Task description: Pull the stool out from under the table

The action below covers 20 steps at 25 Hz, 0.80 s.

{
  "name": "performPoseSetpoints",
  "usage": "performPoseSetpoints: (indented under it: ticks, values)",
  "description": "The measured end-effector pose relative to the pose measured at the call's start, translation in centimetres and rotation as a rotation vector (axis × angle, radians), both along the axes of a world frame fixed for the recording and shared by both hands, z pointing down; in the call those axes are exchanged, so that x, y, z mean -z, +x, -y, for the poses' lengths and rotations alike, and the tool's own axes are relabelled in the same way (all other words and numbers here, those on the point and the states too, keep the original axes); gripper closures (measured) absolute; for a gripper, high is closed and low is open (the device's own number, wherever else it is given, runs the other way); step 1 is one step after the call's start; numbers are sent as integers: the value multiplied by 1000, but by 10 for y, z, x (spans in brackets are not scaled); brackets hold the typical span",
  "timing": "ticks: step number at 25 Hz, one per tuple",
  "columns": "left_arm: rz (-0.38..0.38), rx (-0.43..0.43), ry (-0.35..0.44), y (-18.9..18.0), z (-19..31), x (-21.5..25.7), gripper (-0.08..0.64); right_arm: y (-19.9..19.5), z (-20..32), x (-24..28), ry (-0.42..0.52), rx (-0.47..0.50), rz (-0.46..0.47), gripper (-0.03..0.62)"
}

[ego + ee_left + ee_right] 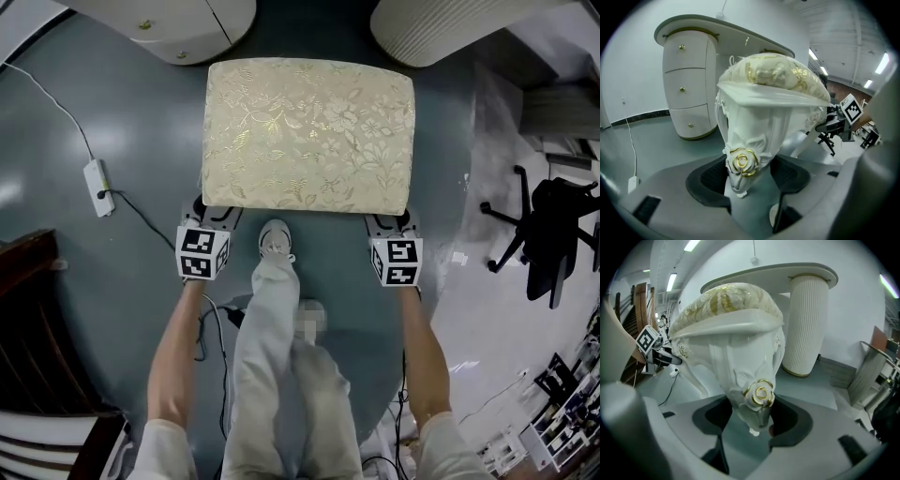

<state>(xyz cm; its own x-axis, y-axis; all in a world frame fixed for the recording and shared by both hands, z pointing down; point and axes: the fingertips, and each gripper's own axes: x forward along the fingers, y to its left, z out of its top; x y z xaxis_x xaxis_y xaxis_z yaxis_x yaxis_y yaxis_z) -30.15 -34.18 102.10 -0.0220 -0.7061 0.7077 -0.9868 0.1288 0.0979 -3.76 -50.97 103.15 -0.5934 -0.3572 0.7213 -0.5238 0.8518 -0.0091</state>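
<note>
Where claws [749, 177] [757, 417] grip, stool legs [751, 131] [749, 373] stand.

grey floor [131, 159], black office chair [553, 230], ceiling strip lights [882, 63]

Bare floor [141, 122] is lying open on both sides of the stool [309, 131]. My shoe [275, 239] is standing just behind its near edge, blocking the middle. A drawer pedestal [178, 33] and a ribbed column [441, 33] are flanking its far end; a power strip [98, 187] is lying left, an office chair [553, 230] right.
</note>
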Motion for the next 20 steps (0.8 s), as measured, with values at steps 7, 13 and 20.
performPoseSetpoints:
  ticks: [7,13,20]
  values:
    - [-3,13,-14,54,-84,0,282,51,-79,1,-2,14,-2,342]
    - [-7,8,-32,56,-90,0,282,55,-87,0,-22,9,-17,339]
    - [-37,8,-43,58,-91,-1,282,59,-90,1,-41,-38,-35,334]
